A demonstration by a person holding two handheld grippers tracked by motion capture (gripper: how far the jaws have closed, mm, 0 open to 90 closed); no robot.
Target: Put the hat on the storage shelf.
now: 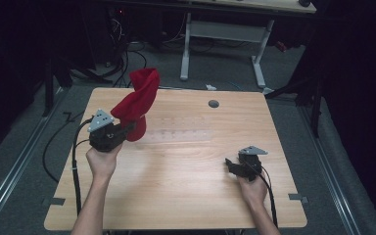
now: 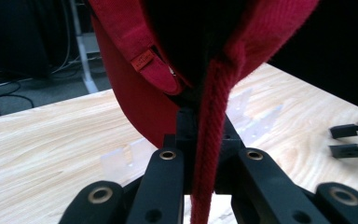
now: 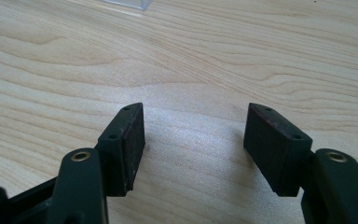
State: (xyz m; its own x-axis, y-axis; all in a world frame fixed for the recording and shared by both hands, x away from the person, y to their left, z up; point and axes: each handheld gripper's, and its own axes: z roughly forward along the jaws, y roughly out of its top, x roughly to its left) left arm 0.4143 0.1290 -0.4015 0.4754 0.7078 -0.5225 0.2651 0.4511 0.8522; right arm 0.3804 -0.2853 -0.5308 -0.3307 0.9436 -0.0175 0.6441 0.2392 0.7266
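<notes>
Red cap (image 1: 138, 100) held aloft, pinched at its edge in left gripper (image 1: 127, 130) fingers.
Right gripper (image 1: 231, 164) fingers spread wide, empty, low over worktop (image 1: 186, 191); best kept gripped firmly.

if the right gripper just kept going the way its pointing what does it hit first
Probably the bare wooden table. The right gripper is open with nothing between its jaws and angles down at the wood. Farther along sits the corner of a clear plastic rack, but depth is hard to judge.
</notes>
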